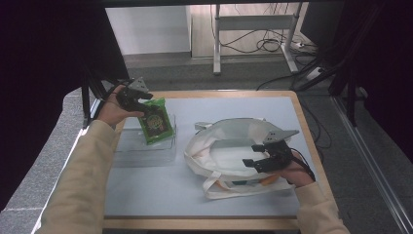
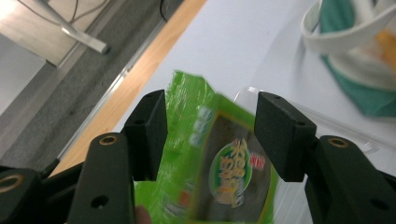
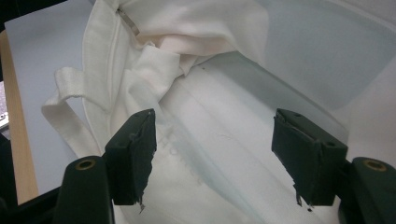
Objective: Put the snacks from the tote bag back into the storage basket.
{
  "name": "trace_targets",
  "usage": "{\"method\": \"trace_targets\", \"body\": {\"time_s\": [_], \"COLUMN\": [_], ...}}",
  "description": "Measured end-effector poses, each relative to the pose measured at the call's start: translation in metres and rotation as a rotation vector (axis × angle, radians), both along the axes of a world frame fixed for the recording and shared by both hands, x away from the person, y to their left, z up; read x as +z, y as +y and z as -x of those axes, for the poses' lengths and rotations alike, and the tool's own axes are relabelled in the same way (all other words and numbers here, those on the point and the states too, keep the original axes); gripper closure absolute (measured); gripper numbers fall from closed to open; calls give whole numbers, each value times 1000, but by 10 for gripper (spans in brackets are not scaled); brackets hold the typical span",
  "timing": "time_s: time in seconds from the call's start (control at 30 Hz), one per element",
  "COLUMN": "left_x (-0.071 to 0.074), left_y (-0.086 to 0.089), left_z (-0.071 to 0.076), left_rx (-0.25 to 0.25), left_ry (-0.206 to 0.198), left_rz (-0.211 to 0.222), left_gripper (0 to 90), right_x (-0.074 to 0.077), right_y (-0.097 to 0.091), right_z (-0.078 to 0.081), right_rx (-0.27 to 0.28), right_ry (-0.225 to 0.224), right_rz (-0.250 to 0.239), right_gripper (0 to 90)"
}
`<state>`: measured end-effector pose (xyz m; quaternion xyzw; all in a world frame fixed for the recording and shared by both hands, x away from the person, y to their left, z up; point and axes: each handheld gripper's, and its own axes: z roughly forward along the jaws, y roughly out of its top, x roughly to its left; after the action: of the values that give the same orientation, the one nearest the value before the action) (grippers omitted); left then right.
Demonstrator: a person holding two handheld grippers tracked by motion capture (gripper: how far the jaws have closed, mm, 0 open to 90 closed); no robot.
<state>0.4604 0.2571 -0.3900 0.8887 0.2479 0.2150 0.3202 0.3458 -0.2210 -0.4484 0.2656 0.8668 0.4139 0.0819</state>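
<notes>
Green snack pack (image 1: 156,122) stands in the clear tray (image 1: 146,153), left of middle in the high view, under my left gripper (image 1: 141,101). It could tip over. My right gripper (image 1: 253,163) rests on the white bag (image 1: 214,146).

Left gripper view: jaws apart, the pack (image 2: 219,163) loose between them. It may slide out.

Right gripper view: jaws wide apart over the bag (image 3: 196,93), gripping nothing. Its mouth could flop shut.

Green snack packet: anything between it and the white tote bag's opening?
Nothing visible. The green snack packet stands in the clear tray, between the left gripper's open jaws; bare mat lies between tray and white tote bag. The right gripper sits open over the bag's mouth, near its right side.
</notes>
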Motion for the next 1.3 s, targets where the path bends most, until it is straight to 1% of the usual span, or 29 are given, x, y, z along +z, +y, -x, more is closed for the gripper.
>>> {"method": "trace_targets", "body": {"time_s": [0.07,0.17,0.27,0.33,0.47,0.5,0.63,0.7,0.73,0.77,0.87,0.93,1.0,1.07,1.1,1.13,1.2,1.3], "left_x": [2,4,5,6,5,4,2,0,-1,-4,-12,-17,-21,-25,-28,-30,-33,-39], "left_y": [-1,-4,-6,-8,-11,-11,-13,-14,-15,-16,-19,-22,-25,-27,-28,-30,-33,-38], "left_z": [3,7,12,17,27,31,45,55,58,63,74,85,96,105,111,116,124,134], "left_rx": [-6,-17,-17,-13,6,16,26,19,19,24,23,-2,-1,-10,-16,-25,-30,-39], "left_ry": [8,47,65,76,99,108,114,117,116,119,133,149,137,135,133,130,122,115], "left_rz": [11,26,53,78,106,128,142,172,177,189,206,241,239,263,283,290,297,294], "left_gripper": [444,436,430,427,413,408,405,402,401,401,395,394,395,396,396,396,395,397], "right_x": [0,0,1,2,4,4,6,7,8,9,12,13,13,13,13,13,13,12], "right_y": [0,0,0,0,0,0,2,1,1,0,-1,-2,-3,-4,-5,-5,-4,-3], "right_z": [0,0,1,2,4,5,6,8,9,10,11,11,12,11,11,11,10,10], "right_rx": [-2,-1,3,3,5,6,11,11,9,6,-7,-11,-16,-22,-25,-28,-27,-24], "right_ry": [3,3,-1,-4,-11,-14,-17,-22,-25,-28,-37,-40,-41,-43,-42,-41,-40,-36], "right_rz": [-3,-6,-7,-11,-18,-18,-17,-19,-22,-23,-30,-29,-29,-30,-31,-31,-30,-26], "right_gripper": [304,304,304,304,304,304,303,303,303,303,303,301,300,298,298,297,295,293]}}
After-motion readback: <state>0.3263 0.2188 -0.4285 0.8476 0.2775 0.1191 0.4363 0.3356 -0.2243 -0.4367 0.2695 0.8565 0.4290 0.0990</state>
